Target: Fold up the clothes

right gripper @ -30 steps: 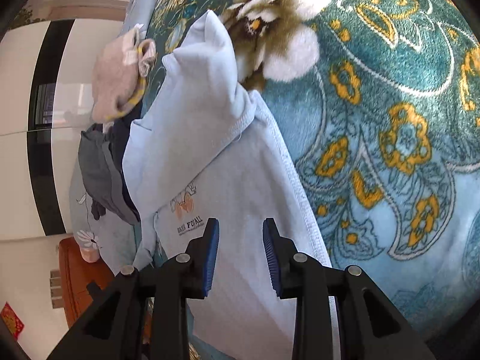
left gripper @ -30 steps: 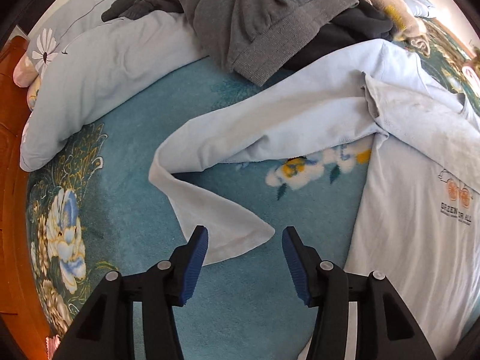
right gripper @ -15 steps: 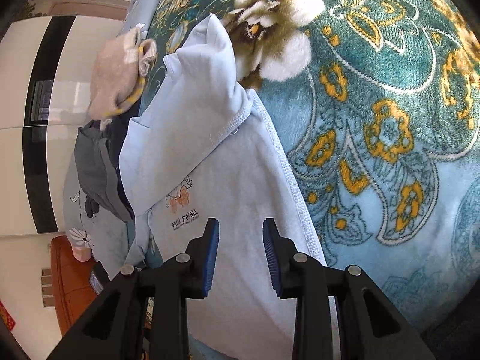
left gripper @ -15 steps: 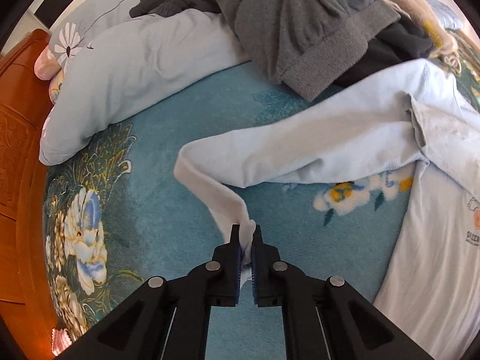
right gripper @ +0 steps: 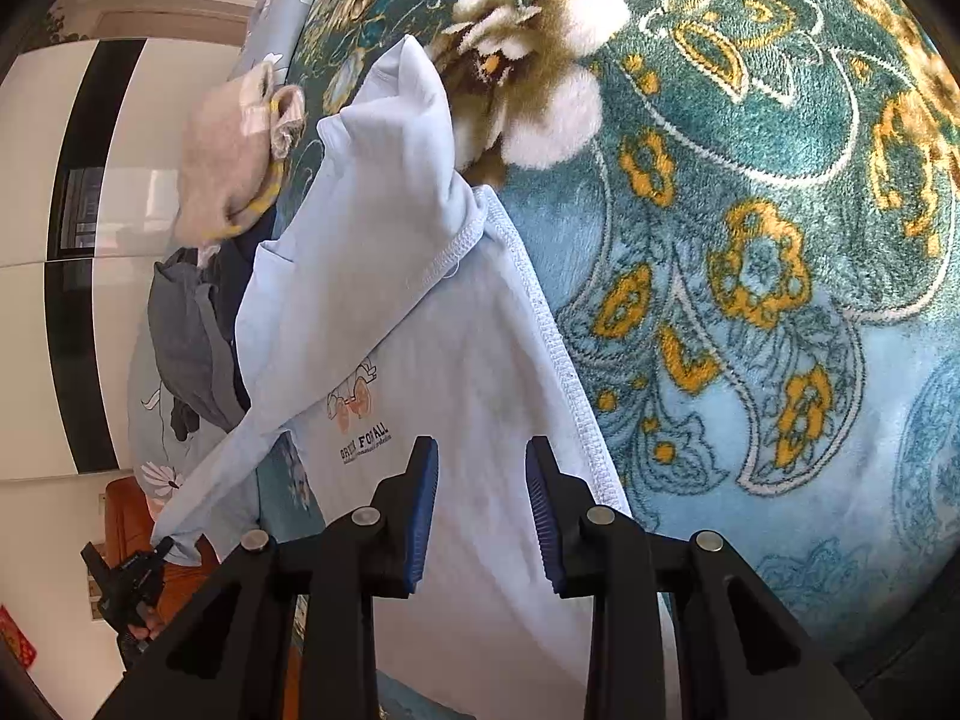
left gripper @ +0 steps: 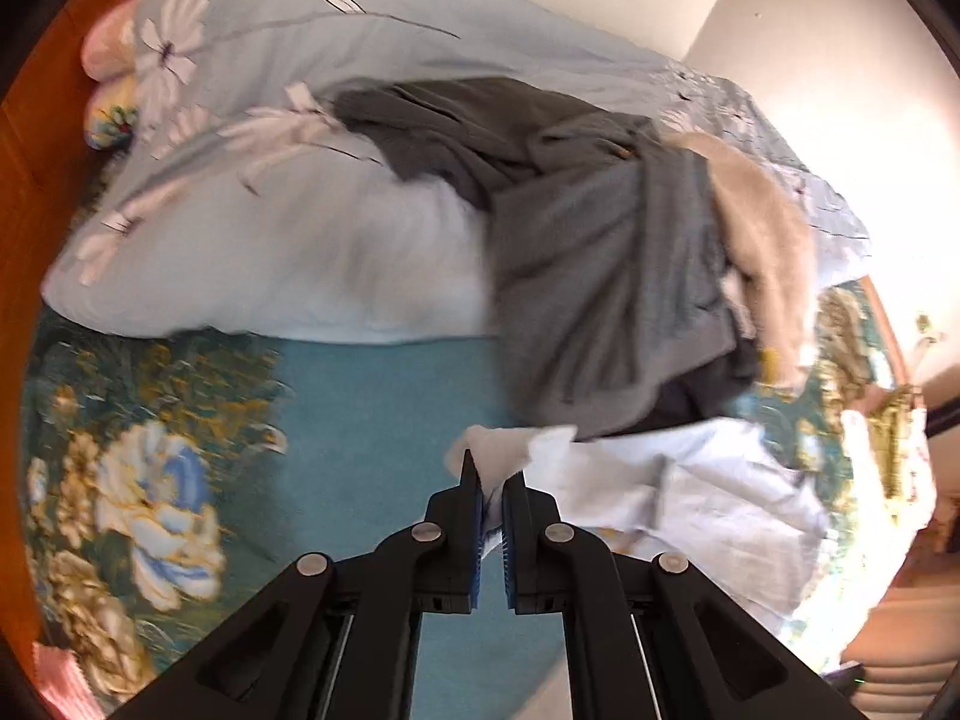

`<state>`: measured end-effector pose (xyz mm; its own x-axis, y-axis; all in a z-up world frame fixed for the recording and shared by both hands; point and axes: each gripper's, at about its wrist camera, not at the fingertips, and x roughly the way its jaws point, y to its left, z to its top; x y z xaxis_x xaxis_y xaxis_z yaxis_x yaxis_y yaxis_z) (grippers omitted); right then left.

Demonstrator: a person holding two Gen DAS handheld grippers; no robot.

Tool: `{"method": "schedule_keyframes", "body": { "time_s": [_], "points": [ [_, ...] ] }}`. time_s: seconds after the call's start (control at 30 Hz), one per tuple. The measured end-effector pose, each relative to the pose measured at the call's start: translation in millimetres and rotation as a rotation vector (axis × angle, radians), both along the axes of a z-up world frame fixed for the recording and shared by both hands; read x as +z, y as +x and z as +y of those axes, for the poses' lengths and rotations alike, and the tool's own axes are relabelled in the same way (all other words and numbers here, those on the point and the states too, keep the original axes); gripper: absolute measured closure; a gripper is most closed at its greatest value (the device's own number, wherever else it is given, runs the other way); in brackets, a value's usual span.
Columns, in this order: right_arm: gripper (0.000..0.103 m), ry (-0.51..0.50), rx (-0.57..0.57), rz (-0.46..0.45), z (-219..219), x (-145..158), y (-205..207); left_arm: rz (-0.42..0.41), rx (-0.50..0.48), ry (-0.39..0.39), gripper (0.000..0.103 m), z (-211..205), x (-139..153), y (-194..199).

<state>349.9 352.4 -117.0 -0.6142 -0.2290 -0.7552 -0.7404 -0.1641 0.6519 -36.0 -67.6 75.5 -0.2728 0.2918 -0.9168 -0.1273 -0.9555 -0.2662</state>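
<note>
Left gripper (left gripper: 492,483) clamped on one sleeve (left gripper: 501,450) of a single pale blue shirt (right gripper: 456,360), cuff lifted off the teal floral blanket (left gripper: 372,408). Right gripper (right gripper: 480,480) parted with nothing between the pads, poised over the shirt's body near its stitched hem. Behind: one heap of clothes with two grey garments (left gripper: 600,276) and one beige (left gripper: 768,228), resting on one light blue duvet (left gripper: 270,252).

Clothes pile (left gripper: 606,252) behind shirt (left gripper: 708,498)
</note>
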Motion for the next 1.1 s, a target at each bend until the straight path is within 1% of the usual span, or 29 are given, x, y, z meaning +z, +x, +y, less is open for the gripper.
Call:
{"method": "schedule_keyframes", "body": {
  "time_s": [0.03, 0.1, 0.13, 0.2, 0.27, 0.33, 0.4, 0.47, 0.53, 0.67, 0.7, 0.73, 0.77, 0.8, 0.87, 0.9, 0.93, 1.03, 1.1],
  "points": [
    [0.072, 0.001, -0.002, -0.001, 0, 0, 1, -0.057, -0.03, 0.084, 0.098, 16, 0, 2],
    [0.072, 0.002, -0.01, -0.004, 2, 1, 3, -0.159, -0.133, 0.24, 0.098, 61, 4, 12],
    [0.072, 0.004, -0.014, -0.005, 3, 2, 4, -0.192, -0.203, 0.3, 0.098, 86, 8, 16],
    [0.072, 0.006, -0.022, -0.009, 5, 3, 7, -0.247, -0.364, 0.385, 0.098, 141, 18, 31],
    [0.072, 0.006, -0.032, -0.012, 7, 2, 11, -0.299, -0.514, 0.432, 0.097, 197, 24, 46],
    [0.072, 0.004, -0.043, -0.015, 8, 1, 15, -0.335, -0.601, 0.421, 0.096, 248, 16, 57],
    [0.072, -0.002, -0.056, -0.018, 10, -1, 17, -0.374, -0.627, 0.372, 0.096, 292, -7, 60],
    [0.072, -0.004, -0.063, -0.018, 11, -1, 19, -0.42, -0.63, 0.33, 0.096, 327, -36, 64],
    [0.072, 0.004, -0.063, -0.019, 11, 1, 21, -0.432, -0.648, 0.27, 0.095, 357, -59, 73],
    [0.072, 0.018, -0.07, -0.029, 15, 4, 23, -0.466, -0.685, 0.233, 0.095, 400, -99, 86],
    [0.072, 0.017, -0.073, -0.03, 16, 4, 24, -0.475, -0.691, 0.219, 0.094, 409, -107, 89],
    [0.072, 0.018, -0.073, -0.031, 17, 4, 24, -0.484, -0.697, 0.206, 0.087, 418, -115, 92],
    [0.072, 0.019, -0.071, -0.033, 17, 4, 23, -0.486, -0.707, 0.183, 0.076, 421, -122, 93],
    [0.072, 0.021, -0.068, -0.034, 18, 4, 22, -0.491, -0.711, 0.164, 0.071, 425, -127, 95],
    [0.072, 0.027, -0.059, -0.032, 19, 6, 21, -0.495, -0.731, 0.184, 0.063, 424, -127, 97],
    [0.072, 0.032, -0.052, -0.031, 19, 7, 21, -0.485, -0.735, 0.207, 0.058, 419, -123, 96],
    [0.072, 0.037, -0.045, -0.031, 19, 7, 20, -0.474, -0.74, 0.232, 0.048, 414, -119, 94],
    [0.072, 0.042, -0.029, -0.023, 19, 8, 14, -0.363, -0.702, 0.229, 0.047, 383, -101, 77],
    [0.072, 0.044, -0.02, -0.01, 21, 9, 7, -0.298, -0.618, 0.227, 0.046, 349, -97, 57]
  ]
}}
